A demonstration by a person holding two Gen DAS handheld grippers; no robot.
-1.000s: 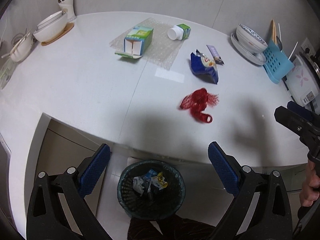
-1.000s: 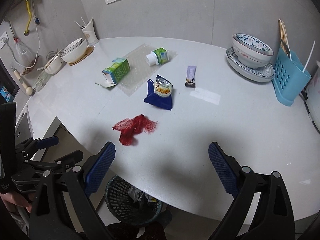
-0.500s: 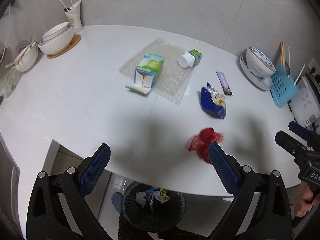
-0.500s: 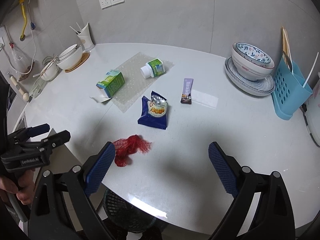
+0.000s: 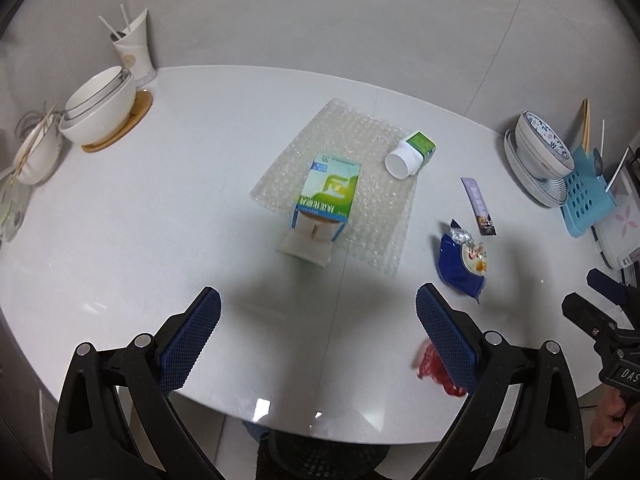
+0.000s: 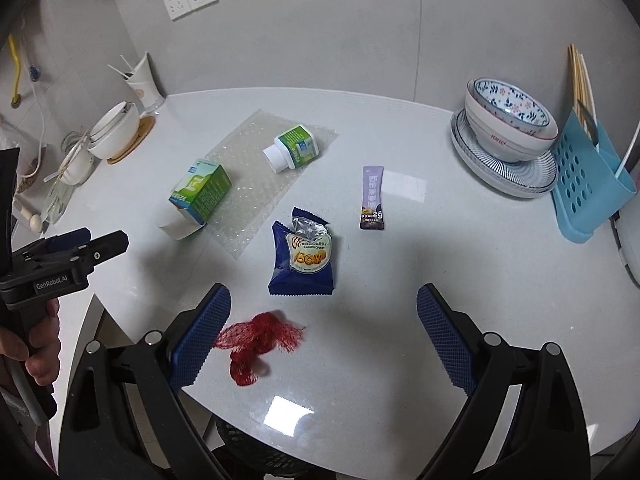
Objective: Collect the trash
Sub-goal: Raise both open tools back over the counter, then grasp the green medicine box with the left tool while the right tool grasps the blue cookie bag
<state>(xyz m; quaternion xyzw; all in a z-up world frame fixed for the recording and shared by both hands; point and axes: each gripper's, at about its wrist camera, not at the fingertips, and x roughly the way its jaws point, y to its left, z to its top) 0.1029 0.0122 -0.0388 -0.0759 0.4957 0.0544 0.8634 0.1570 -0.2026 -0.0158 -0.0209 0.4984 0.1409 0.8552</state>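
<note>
Trash lies on the white table: a green-and-white carton on a sheet of bubble wrap, a toppled white bottle, a purple sachet, a blue cookie bag and a red net. My left gripper hovers open above the table's near edge, facing the carton. My right gripper hangs open over the near edge, its left finger beside the red net. Neither holds anything.
A black mesh bin sits below the table's front edge. White bowls and a cup with straws stand back left. Patterned bowls on plates and a blue holder stand at the right. A hand grips each tool.
Both grippers have risen and advanced from above the bin to over the table. The carton now lies ahead of the left gripper and the red net near the right one. Both stayed open.
</note>
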